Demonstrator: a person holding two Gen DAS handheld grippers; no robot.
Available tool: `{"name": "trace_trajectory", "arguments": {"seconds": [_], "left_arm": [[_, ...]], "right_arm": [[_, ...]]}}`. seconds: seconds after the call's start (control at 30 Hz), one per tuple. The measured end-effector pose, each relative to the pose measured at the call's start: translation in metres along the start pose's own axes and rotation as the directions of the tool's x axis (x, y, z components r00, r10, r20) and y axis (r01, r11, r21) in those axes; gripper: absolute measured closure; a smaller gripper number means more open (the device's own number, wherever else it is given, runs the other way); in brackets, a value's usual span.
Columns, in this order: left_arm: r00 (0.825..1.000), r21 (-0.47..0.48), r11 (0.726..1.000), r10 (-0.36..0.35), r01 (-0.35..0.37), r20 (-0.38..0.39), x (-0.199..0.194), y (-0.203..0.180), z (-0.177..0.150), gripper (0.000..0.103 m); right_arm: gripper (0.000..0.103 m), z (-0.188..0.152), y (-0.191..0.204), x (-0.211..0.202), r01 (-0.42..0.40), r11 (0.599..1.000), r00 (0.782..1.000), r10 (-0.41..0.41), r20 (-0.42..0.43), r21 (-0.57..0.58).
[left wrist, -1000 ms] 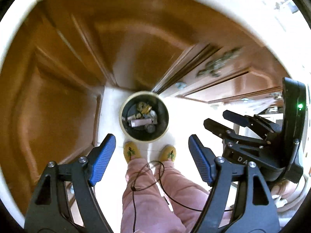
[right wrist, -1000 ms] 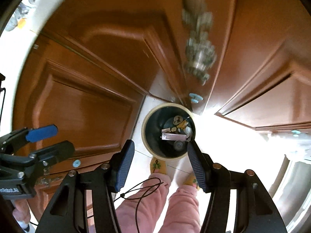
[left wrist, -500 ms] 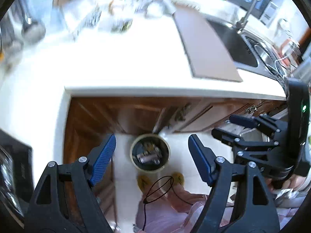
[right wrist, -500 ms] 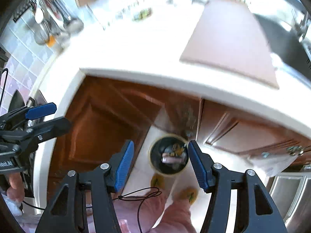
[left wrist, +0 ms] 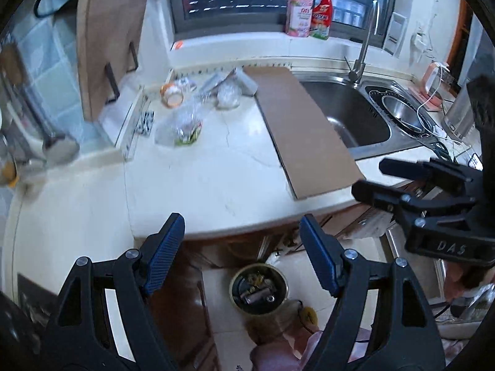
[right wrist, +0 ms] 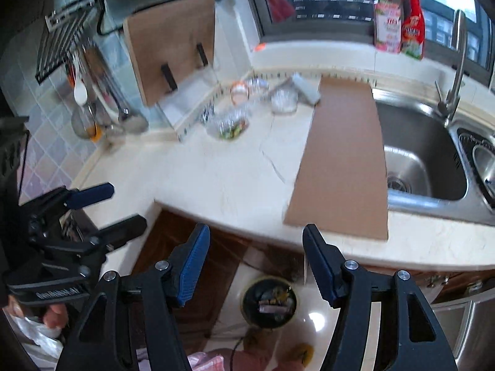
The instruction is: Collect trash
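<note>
Trash lies at the back of the white counter (left wrist: 216, 179): a crumpled clear plastic container (left wrist: 181, 126) with green scraps, an orange-rimmed cup (left wrist: 170, 94), a crumpled clear bag (left wrist: 228, 95) and grey wrappers (left wrist: 247, 82). The same pile shows in the right wrist view (right wrist: 230, 123). A round bin (left wrist: 259, 287) holding trash stands on the floor below; it also shows in the right wrist view (right wrist: 269, 301). My left gripper (left wrist: 241, 247) is open and empty above the counter edge. My right gripper (right wrist: 256, 256) is open and empty beside it.
A brown cardboard sheet (left wrist: 303, 130) lies between the trash and the steel sink (left wrist: 349, 114) with its tap. A wooden cutting board (left wrist: 105, 43) stands at the back left. Utensils (right wrist: 92, 105) hang at far left. Bottles (left wrist: 309, 9) stand on the window sill. Wooden cabinet doors are below.
Both grippers have risen from over the floor bin to above counter height and tilted up. The counter, trash pile and sink have come into view. Both stay open.
</note>
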State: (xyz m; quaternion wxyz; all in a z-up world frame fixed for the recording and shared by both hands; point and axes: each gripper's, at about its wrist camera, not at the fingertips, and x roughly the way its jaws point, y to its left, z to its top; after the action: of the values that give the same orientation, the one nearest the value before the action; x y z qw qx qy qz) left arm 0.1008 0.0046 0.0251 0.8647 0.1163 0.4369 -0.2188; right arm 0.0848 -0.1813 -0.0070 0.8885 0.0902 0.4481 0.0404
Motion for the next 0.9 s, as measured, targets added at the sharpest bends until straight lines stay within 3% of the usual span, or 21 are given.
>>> {"name": "trace_trajectory", "arguments": {"seconds": [0.23, 0.47, 0.67, 0.9], "left_arm": [[0.998, 0.055, 0.998, 0.022, -0.025, 0.058, 0.0, 0.024, 0.043, 0.028], [0.998, 0.087, 0.996, 0.028, -0.033, 0.055, 0.025, 0.044, 0.084, 0.028], [0.998, 0.087, 0.995, 0.057, -0.058, 0.011, 0.073, 0.06, 0.12, 0.028], [0.987, 0.075, 0.988, 0.138, -0.132, -0.082, 0.157, 0.075, 0.156, 0.028]], "right_arm": [[0.039, 0.057, 0.018, -0.012, 0.06, 0.998, 0.995, -0.061, 0.075, 0.018], [0.039, 0.114, 0.023, -0.004, 0.082, 0.996, 0.991, -0.085, 0.105, 0.032], [0.039, 0.161, 0.006, 0.024, 0.08, 0.996, 0.992, -0.083, 0.09, 0.04], [0.039, 0.218, -0.041, 0.1, 0.021, 0.999, 0.999, -0.022, 0.025, 0.036]]}}
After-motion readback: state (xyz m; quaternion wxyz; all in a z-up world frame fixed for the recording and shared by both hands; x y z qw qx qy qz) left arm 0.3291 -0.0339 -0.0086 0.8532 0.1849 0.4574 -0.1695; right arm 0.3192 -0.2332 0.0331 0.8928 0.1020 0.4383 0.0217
